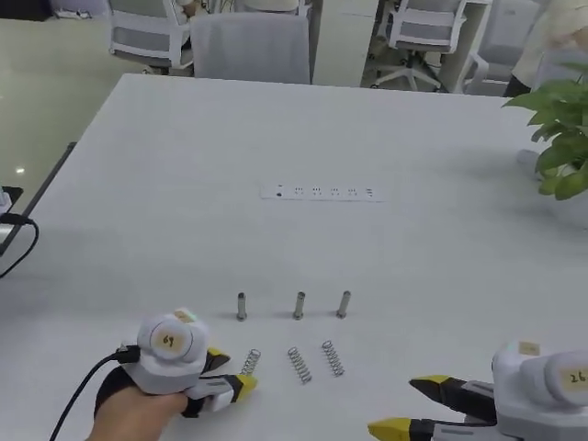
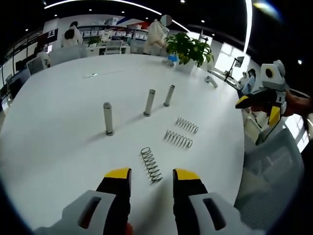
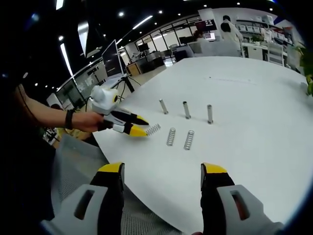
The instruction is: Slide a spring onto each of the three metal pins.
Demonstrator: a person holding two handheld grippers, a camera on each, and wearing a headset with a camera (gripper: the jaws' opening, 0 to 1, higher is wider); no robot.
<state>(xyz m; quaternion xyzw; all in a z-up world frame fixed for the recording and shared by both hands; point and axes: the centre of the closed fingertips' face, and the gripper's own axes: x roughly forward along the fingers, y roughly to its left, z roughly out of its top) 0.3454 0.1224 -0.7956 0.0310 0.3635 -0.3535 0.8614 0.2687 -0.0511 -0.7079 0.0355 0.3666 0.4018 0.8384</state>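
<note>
Left gripper (image 1: 233, 371), held in a hand (image 1: 138, 415) at 7 o'clock in the head view, has its yellow-tipped jaws parted and grips nothing. In the left gripper view, the near end of the left spring (image 1: 250, 361) lies between the jaw tips; whether it touches them cannot be told. A black cable (image 1: 78, 400) trails from this gripper.

Right gripper (image 1: 399, 404), at 5 o'clock by the near edge of the white table (image 1: 184, 184), is also released and empty, well apart from the springs.

The middle spring (image 1: 299, 364) and right spring (image 1: 332, 357) lie flat beside the left one, in a row, not touching. At 12 o'clock from them stand three upright metal pins: left pin (image 1: 242, 306), middle pin (image 1: 299, 305), right pin (image 1: 344, 304), each bare.

Beyond the pins, a white power strip (image 1: 320, 192) sits on the tabletop. A green potted plant (image 1: 560, 138) stands at 2 o'clock. Office chairs (image 1: 248, 46) stand past the far edge at 12 o'clock.
</note>
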